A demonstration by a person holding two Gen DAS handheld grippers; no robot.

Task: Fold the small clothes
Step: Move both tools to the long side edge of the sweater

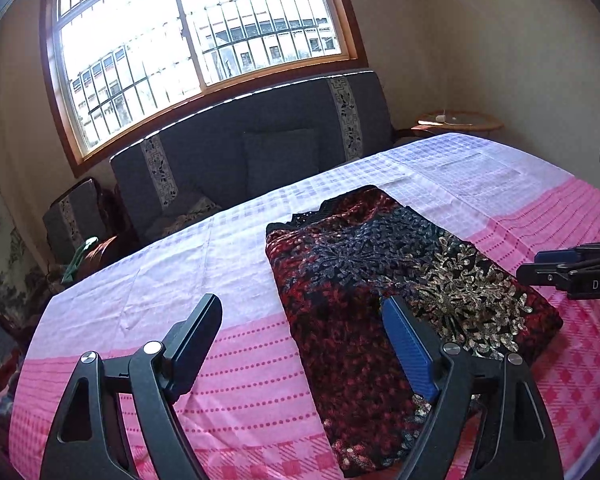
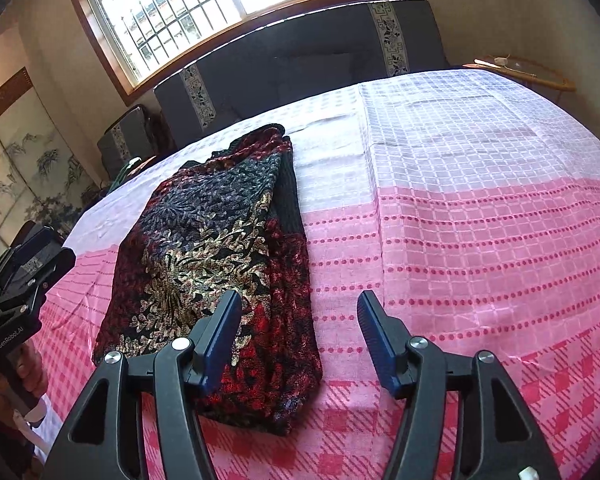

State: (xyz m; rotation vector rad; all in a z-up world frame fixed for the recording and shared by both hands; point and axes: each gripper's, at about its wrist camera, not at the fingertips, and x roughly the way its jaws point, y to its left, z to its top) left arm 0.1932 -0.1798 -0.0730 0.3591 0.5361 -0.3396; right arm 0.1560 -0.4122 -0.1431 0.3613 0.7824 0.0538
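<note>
One folded garment [image 1: 400, 280] lies on the counter [image 1: 180, 272], which is covered with a pink-and-white checked cloth. Fabric is dark, mottled red and black, with a leafy print running from grey-blue at the far end to gold nearer the camera; a black knit edge shows along its far side. It forms a long flat rectangle, layers stacked, edges roughly even.

Left tongs [image 1: 300, 340]: spread wide, nothing between the pads. The blue right-hand pad stands over the garment's near part; the other hangs over bare cloth at 9 o'clock of it.

Right tongs [image 2: 298, 332]: spread, nothing pinched. Garment sits at 10 o'clock from them, the left pad over its near right edge.

Behind the counter at 12 o'clock: a dark sofa [image 1: 260, 152] under a barred window [image 1: 196, 40].
</note>
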